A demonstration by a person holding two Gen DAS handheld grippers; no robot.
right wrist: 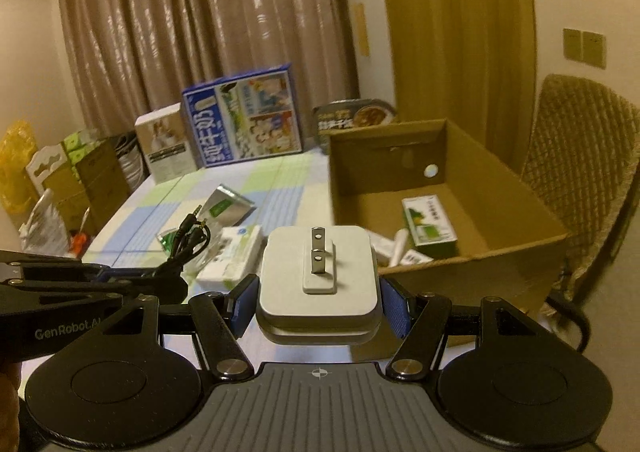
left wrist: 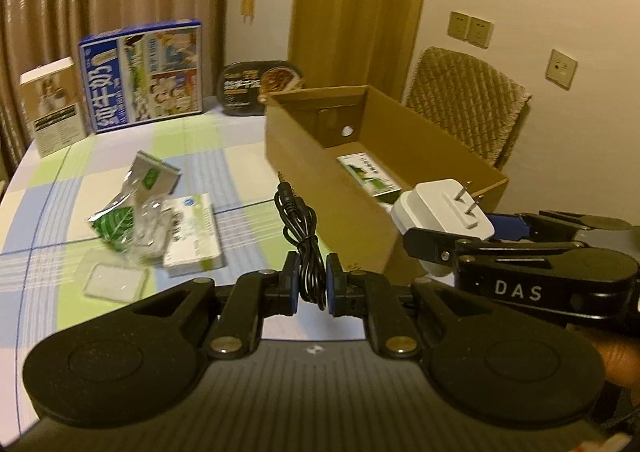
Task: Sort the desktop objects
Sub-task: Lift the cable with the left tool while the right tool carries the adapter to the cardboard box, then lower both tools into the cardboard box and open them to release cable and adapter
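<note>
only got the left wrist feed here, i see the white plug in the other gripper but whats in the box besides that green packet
Observer: The right wrist view looks deeper into the cardboard box: beside the green packet lie a white tube and small white cartons.
Operator: is the plug gripped square
Observer: Yes, the right gripper has its blue pads on the two sides of the white plug, prongs facing forward.
Operator: anything off the table's left side
Observer: Boxes and a yellow bag stand past the table's left edge.
</note>
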